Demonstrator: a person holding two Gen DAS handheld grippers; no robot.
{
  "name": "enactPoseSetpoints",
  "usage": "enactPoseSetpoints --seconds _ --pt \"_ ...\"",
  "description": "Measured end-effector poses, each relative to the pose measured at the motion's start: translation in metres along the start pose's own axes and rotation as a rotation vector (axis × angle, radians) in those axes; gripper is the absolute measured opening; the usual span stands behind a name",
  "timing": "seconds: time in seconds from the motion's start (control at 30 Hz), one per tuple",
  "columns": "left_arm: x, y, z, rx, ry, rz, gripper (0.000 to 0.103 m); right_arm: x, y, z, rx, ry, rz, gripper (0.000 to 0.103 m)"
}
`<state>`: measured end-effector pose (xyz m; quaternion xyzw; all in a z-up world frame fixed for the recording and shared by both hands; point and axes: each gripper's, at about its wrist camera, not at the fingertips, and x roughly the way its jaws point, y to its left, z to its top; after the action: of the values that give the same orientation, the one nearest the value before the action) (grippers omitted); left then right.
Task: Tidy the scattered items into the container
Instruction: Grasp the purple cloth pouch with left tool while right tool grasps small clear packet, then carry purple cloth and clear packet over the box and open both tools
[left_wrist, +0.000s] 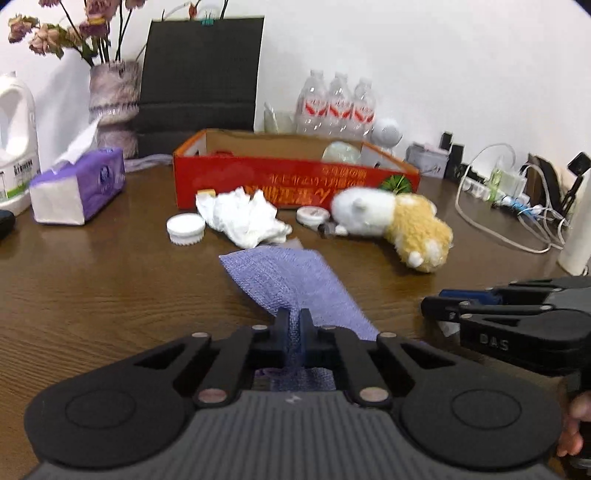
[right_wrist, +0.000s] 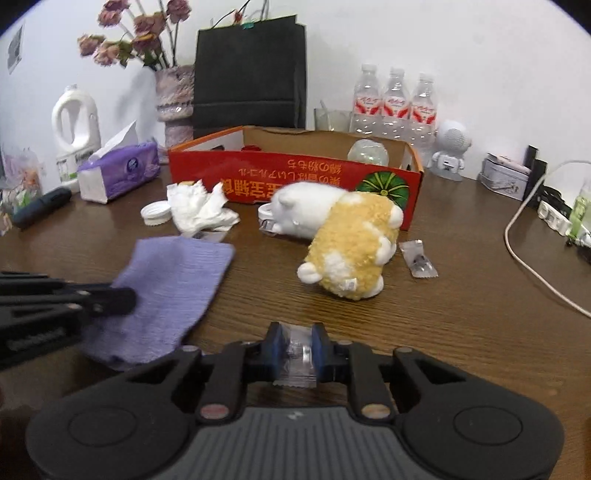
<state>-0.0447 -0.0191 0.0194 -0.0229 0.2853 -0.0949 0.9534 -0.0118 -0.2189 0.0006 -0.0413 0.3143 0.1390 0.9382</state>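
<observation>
My left gripper (left_wrist: 294, 318) is shut on a purple cloth (left_wrist: 291, 280), which hangs forward over the table; the cloth also shows in the right wrist view (right_wrist: 173, 280). My right gripper (right_wrist: 295, 334) is shut on a small clear plastic wrapper (right_wrist: 297, 354). The red cardboard box (left_wrist: 258, 177) stands open at mid table, also in the right wrist view (right_wrist: 332, 177). In front of it lie a white-and-yellow plush toy (right_wrist: 343, 236), crumpled white tissue (right_wrist: 199, 210), a white cap (right_wrist: 155, 213) and another clear wrapper (right_wrist: 419, 258).
A purple tissue pack (left_wrist: 81, 184), white jug (left_wrist: 14, 147), flower vase (left_wrist: 112, 107) and black bag (left_wrist: 199, 81) stand at the back left. Water bottles (left_wrist: 336, 107), a white robot figure (right_wrist: 448, 151), cables and a power strip (left_wrist: 509, 192) are at the right.
</observation>
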Motion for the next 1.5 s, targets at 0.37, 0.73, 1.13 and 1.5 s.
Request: enactPoseSetpoints --seconds 0.37,0.73,1.13,1.5 --pt "-0.069 -0.026 -0.012 0.042 -0.307 -0.088 0.006 -0.067 0.001 0.004 0.094 -0.312 -0.097 0.014" --pt "-0.069 -0.035 -0.004 0.058 -0.336 -0.108 0.006 -0.091 -0.001 -0.012 0.100 -0.450 -0.073 0.014" --pt "0.053 0.000 0.150 0.152 -0.267 -0.114 0.006 -0.042 -0.044 0.102 0.119 -0.427 0.008 0.014" --pt "0.235 0.015 0.239 0.190 0.004 0.032 0.006 0.168 -0.087 0.247 0.314 0.014 0.150 0.014"
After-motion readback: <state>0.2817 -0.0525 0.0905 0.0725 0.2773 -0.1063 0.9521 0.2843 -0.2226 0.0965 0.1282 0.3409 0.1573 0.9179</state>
